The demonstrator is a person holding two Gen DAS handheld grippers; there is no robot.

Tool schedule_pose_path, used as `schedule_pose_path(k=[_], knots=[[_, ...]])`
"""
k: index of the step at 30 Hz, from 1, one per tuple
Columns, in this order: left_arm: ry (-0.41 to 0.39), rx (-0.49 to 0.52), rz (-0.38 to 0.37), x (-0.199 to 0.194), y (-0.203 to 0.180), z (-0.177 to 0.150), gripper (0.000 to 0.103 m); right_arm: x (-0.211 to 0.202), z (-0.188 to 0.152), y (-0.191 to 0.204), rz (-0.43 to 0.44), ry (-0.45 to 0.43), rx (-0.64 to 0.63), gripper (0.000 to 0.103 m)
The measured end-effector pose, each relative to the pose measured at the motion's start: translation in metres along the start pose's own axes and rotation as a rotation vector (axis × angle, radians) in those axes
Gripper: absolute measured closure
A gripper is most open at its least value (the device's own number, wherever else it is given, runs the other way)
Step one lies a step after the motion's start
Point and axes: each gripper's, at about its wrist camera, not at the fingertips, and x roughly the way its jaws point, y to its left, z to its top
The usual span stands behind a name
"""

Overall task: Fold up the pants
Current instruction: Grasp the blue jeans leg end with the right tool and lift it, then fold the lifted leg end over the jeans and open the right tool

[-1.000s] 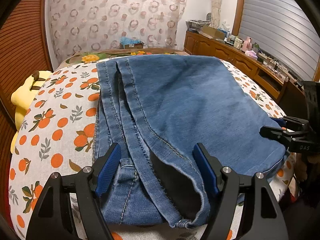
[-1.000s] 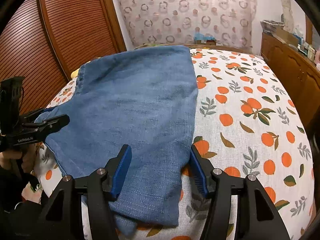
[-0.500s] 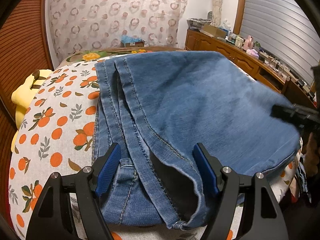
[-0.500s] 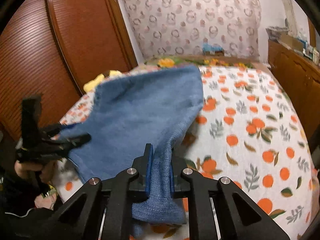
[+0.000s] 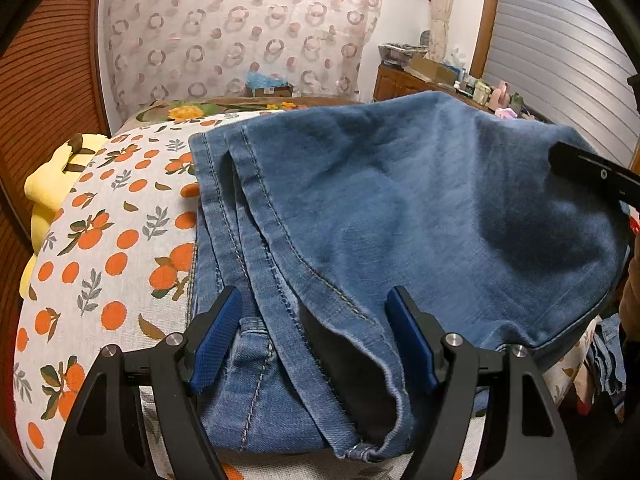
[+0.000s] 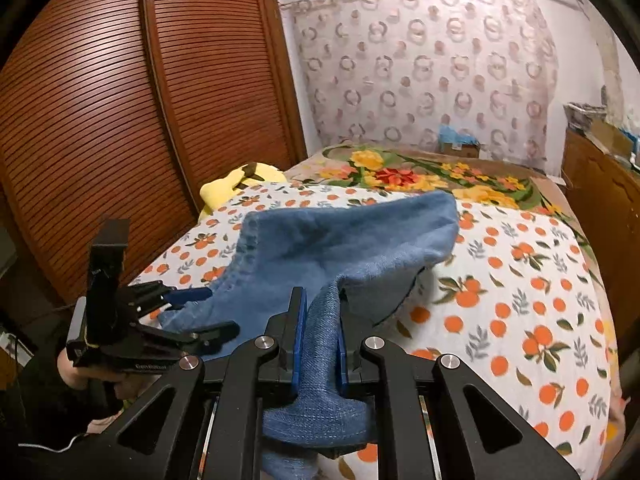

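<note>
Blue denim pants (image 5: 400,208) lie folded lengthwise on the orange-print bedspread (image 5: 100,240). My left gripper (image 5: 314,300) is open, its blue pads standing on either side of the near denim end without pressing it. In the right wrist view my right gripper (image 6: 320,320) is shut on a bunched edge of the pants (image 6: 340,240) and holds that side lifted off the bedspread (image 6: 520,280). The left gripper (image 6: 208,312) shows at the left there, in a person's hand (image 6: 72,368). One black finger of the right gripper (image 5: 592,172) enters the left wrist view from the right.
A yellow plush toy (image 5: 52,188) lies at the bed's left edge beside the slatted wooden wardrobe door (image 6: 120,120). A wooden cabinet (image 6: 600,192) with clutter runs along the right. A floral blanket (image 6: 420,176) covers the far end of the bed.
The right gripper closed on the pants' edge and rose, lifting that side of the denim off the bed. The left gripper stayed open and still.
</note>
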Motion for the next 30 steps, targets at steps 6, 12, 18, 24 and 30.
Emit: schedule_pose_path(k=[6,12,18,24,30], knots=[[-0.063,-0.076,-0.028,-0.022,0.016,-0.002,0.027,0.014,0.017,0.021,0.043,-0.021,-0.063,0.09],[-0.111,-0.117,0.038,-0.058,0.047,0.001,0.027,0.04,0.028,0.044,0.116,-0.022,-0.119,0.091],[-0.15,-0.16,0.103,-0.081,0.079,0.0,0.027,0.068,0.027,0.061,0.201,0.008,-0.157,0.092],[-0.162,-0.184,0.128,-0.087,0.098,-0.001,0.027,0.088,0.027,0.064,0.271,0.059,-0.174,0.094],[-0.16,-0.182,0.137,-0.084,0.097,-0.001,0.027,0.103,0.017,0.071,0.33,0.122,-0.189,0.096]])
